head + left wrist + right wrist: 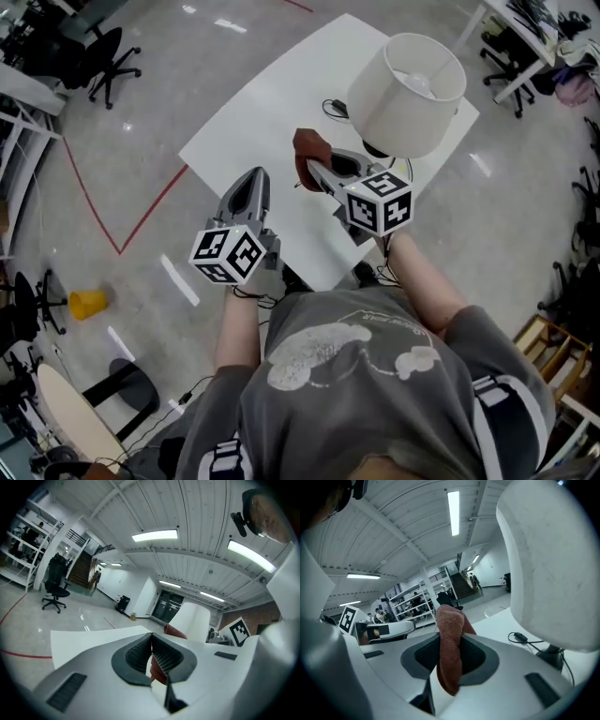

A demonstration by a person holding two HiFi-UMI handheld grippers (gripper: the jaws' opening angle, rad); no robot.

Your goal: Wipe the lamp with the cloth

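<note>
The right hand-held gripper (pixel 451 643) is clamped on the brown cloth (pixel 449 616), which is near the white lamp (pixel 405 98) standing on the white surface (pixel 272 108). The left hand-held gripper (pixel 151 644) has its jaws together with nothing between them, above the surface.

I count two grey two-jaw tools held by hand: the left gripper (pixel 255 176) and the right gripper (pixel 307 167). There is one white rectangular table (pixel 272 103), one lamp with a white drum shade (pixel 408 94), one reddish-brown terry cloth (pixel 307 145), one thin black cable (pixel 335 108) and one small yellow cone-shaped thing (pixel 87 303) on the floor.
</note>
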